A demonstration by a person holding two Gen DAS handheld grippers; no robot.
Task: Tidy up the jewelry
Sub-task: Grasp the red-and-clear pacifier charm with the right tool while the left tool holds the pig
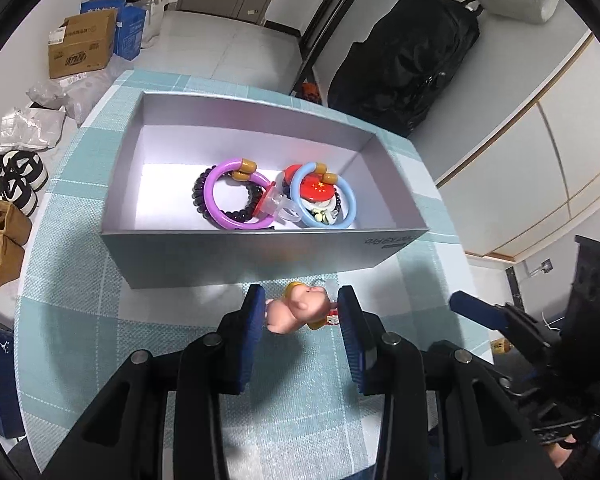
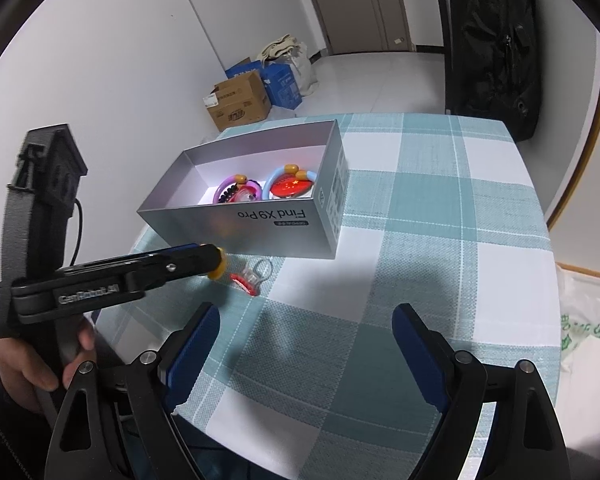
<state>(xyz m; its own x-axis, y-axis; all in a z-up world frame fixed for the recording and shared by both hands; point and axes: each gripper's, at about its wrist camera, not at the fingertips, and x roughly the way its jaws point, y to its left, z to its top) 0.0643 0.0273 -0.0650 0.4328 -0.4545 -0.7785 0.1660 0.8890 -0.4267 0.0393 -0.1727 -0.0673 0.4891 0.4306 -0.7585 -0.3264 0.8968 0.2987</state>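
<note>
A silver box [image 1: 244, 256] stands on the checked tablecloth and holds a purple ring [image 1: 236, 196], a light blue ring [image 1: 324, 196], dark beads and a red badge. It also shows in the right wrist view [image 2: 240, 224]. My left gripper [image 1: 300, 312] is open around a pink pig charm [image 1: 296, 308] lying on the cloth just in front of the box; the pads do not press it. In the right wrist view the left gripper [image 2: 216, 264] is seen from the side. A red and clear trinket [image 2: 252, 278] lies beside it. My right gripper [image 2: 304, 332] is open and empty above the cloth.
The round table [image 2: 440, 240] has its edge close on the left and right. Cardboard and blue boxes [image 1: 96, 40] and shoes [image 1: 4, 216] lie on the floor to the left. A black bag [image 1: 404, 64] stands behind the table. A plastic bag [image 2: 580, 332] lies at the right.
</note>
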